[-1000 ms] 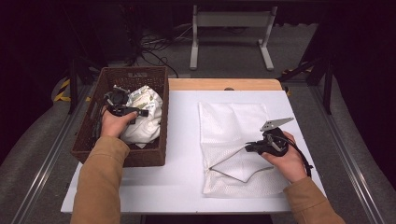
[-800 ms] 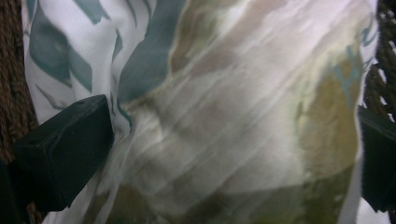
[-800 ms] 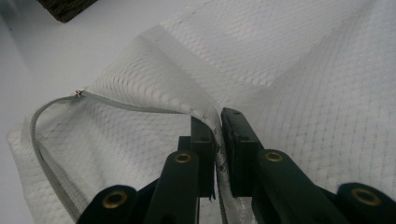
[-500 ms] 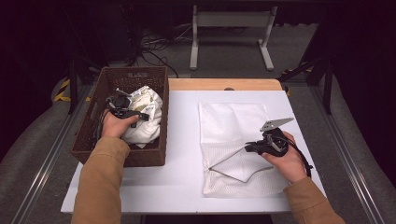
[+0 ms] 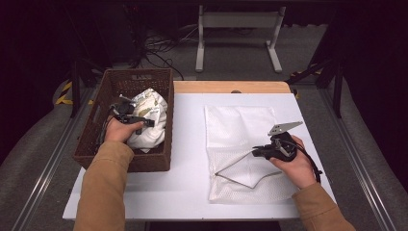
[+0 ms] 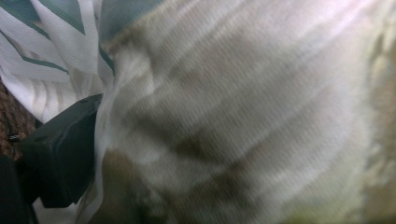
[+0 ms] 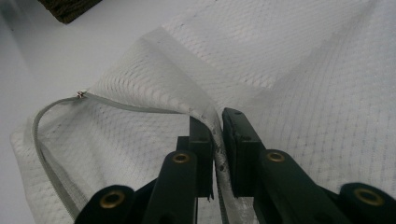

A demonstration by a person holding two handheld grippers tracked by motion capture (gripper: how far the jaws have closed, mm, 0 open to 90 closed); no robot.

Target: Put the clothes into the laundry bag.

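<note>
A white mesh laundry bag [image 5: 243,144] lies flat on the right half of the white table [image 5: 187,159], its grey zipper edge [image 5: 235,166] running along the near left part and standing open in a loop. The right gripper [image 5: 255,152] sits over the bag's near right area, pointing left. In the right gripper view its two black jaws stand almost together with the bag's zipper hem [image 7: 215,140] pinched between the pads; the mesh is lifted into a ridge that runs from the jaws to the zipper's end stop [image 7: 81,95]. The jaws have just been easing apart very slightly, yet the hem is between them and the pads look pressed to it. The hand behind this gripper hides part of the bag's right edge.

On the left of the table stands a dark brown wicker basket [image 5: 96,139] holding a bundle of white cloth with a green and brown print [image 5: 149,120]. The left gripper [image 5: 144,122] reaches into the basket, over the bundle. Its jaws are hard to make out from above, lost against the hand and the cloth. In the left gripper view, blurred cloth [image 6: 243,112] presses close to the lens; one black jaw shows at the lower left, the other is covered by fabric, so I cannot tell how wide the jaws stand or whether they grip the cloth. A sliver of basket weave [image 6: 11,121] shows at the left edge.
</note>
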